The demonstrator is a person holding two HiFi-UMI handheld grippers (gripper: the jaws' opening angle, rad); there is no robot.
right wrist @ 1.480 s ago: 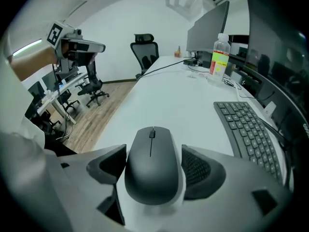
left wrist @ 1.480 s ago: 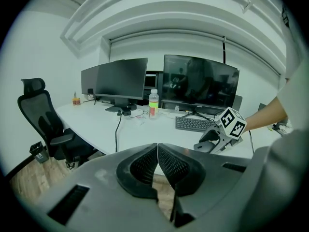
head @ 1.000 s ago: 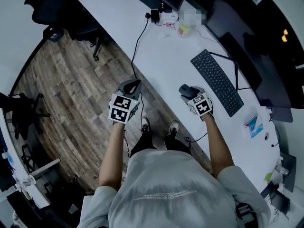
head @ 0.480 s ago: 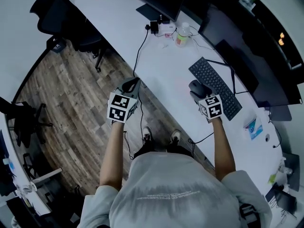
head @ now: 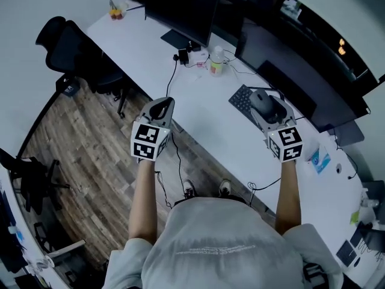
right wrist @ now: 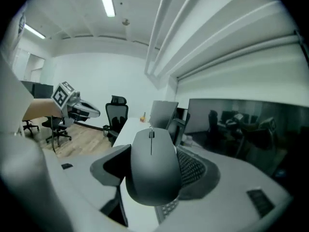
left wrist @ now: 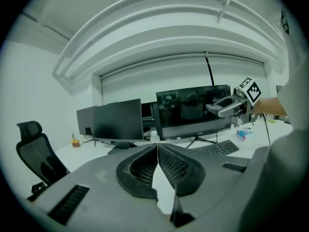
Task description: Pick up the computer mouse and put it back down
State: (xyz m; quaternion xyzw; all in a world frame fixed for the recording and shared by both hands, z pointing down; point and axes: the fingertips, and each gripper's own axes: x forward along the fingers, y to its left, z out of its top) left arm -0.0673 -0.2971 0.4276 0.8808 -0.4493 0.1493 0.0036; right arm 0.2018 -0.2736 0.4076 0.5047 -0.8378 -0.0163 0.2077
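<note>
The grey computer mouse (right wrist: 152, 166) sits between the jaws of my right gripper (right wrist: 153, 170), which is shut on it and holds it up in the air. In the head view the mouse (head: 262, 103) hangs above the black keyboard (head: 242, 100) on the white desk (head: 204, 104). My left gripper (head: 163, 108) is raised over the desk's front edge, well left of the mouse. In the left gripper view its jaws (left wrist: 157, 166) are shut with nothing between them, and the right gripper (left wrist: 227, 106) shows at the upper right.
Dark monitors (head: 180, 8) stand along the back of the desk. A bottle (head: 216, 61) and a small adapter with a cable (head: 183, 56) lie near them. A black office chair (head: 75, 56) stands on the wooden floor at the left. A blue packet (head: 318, 159) lies at the right.
My right gripper has lifted the mouse off the desk and carried it up and to the right over the keyboard. The left gripper has risen a little. The head camera tilted upward.
</note>
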